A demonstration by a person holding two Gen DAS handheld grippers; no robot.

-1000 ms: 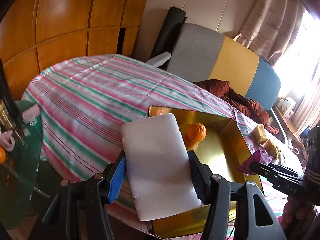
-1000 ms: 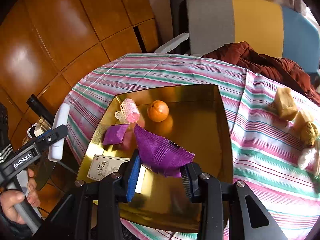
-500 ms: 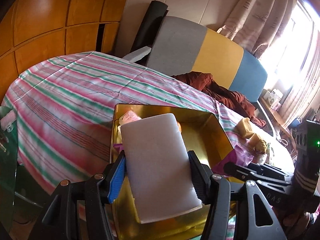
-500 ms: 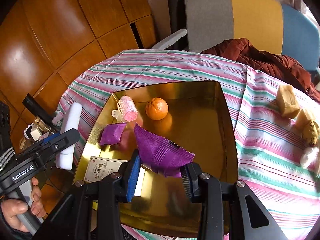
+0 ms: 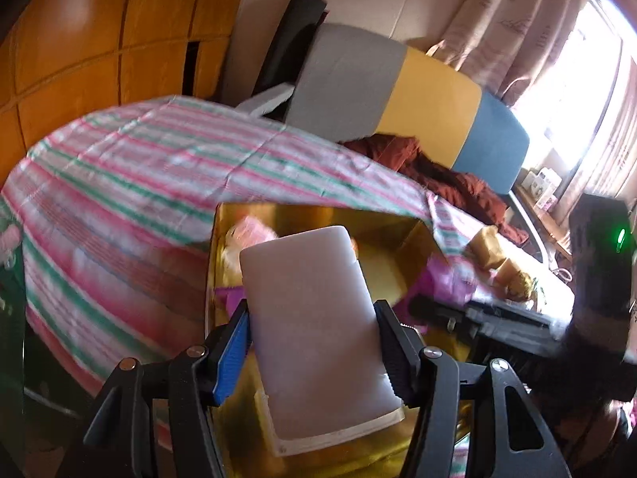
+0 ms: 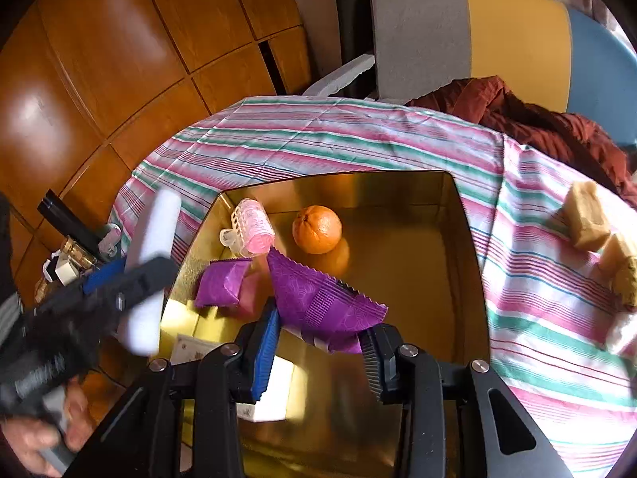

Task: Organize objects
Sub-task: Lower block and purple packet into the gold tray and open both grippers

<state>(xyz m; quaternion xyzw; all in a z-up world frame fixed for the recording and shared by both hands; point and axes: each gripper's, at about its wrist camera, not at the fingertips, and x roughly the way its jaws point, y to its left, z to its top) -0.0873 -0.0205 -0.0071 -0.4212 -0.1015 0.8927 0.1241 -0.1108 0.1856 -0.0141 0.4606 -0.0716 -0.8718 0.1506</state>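
Note:
My left gripper [image 5: 312, 342] is shut on a white foam block [image 5: 314, 322] and holds it above the near left edge of the gold tray [image 5: 382, 231]. It also shows in the right wrist view [image 6: 151, 263]. My right gripper [image 6: 318, 342] is shut on a purple packet [image 6: 318, 298] above the gold tray [image 6: 418, 279]. In the tray lie an orange [image 6: 317, 229], a pink hair roller [image 6: 253, 228], a small purple pouch [image 6: 223, 286] and a white printed box [image 6: 262, 390].
The tray sits on a table with a striped cloth [image 6: 338, 139]. Yellow sponges and small items [image 6: 589, 215] lie on the cloth at the right. A grey, yellow and blue chair [image 6: 469, 32] with a dark red garment [image 6: 537, 119] stands behind. A glass side table with clutter [image 6: 71, 255] is at the left.
My left gripper has carried the white block right, from beside the table to over the tray's left edge. My right gripper has stayed over the tray with the purple packet.

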